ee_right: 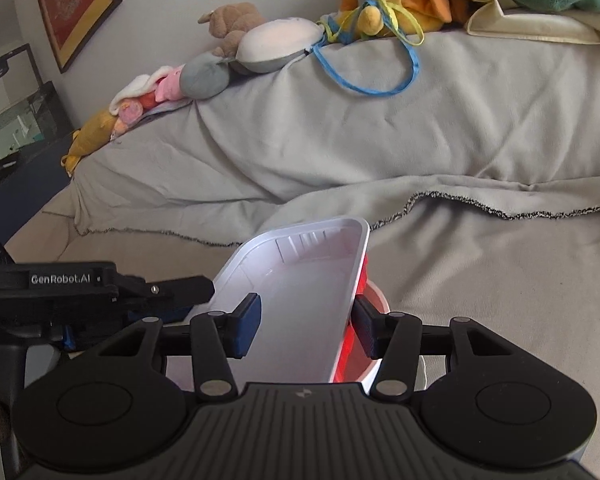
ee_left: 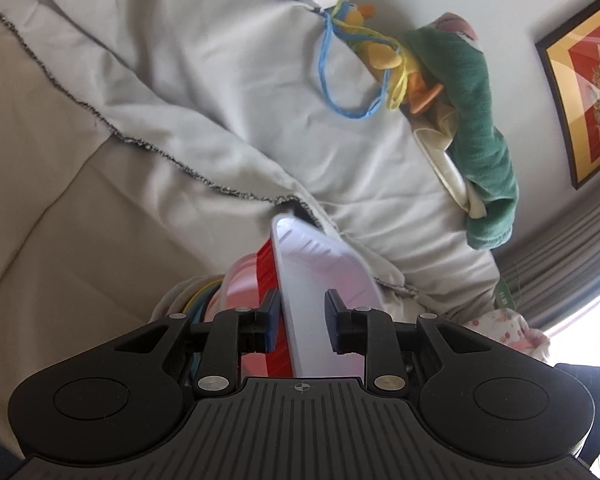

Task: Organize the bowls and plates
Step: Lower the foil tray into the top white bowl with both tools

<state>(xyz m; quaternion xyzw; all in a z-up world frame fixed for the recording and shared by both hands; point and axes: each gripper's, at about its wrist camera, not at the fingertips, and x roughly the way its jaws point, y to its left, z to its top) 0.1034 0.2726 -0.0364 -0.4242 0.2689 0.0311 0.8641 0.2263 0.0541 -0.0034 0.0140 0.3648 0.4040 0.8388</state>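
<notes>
While both grippers close on the same stack, the left gripper [ee_left: 302, 322] has its fingers clenched across the near wall of the white tray [ee_left: 320, 280] and the red tray [ee_left: 269, 276] nested under it. The right gripper [ee_right: 306, 326] grips the opposite wall the same way, one finger inside the white tray and one against the red outside. Below sit a pink bowl [ee_left: 240, 284] and some coloured plates [ee_left: 198, 304], all held over the grey blanket [ee_right: 380, 140] on the sofa. My guess is the stack is being gathered or carried; the next move calls for both hands travelling together and level. White lettering on the left gripper, seen from the right wrist, reads "GenRobot.AI" [ee_right: 66, 279].
</notes>
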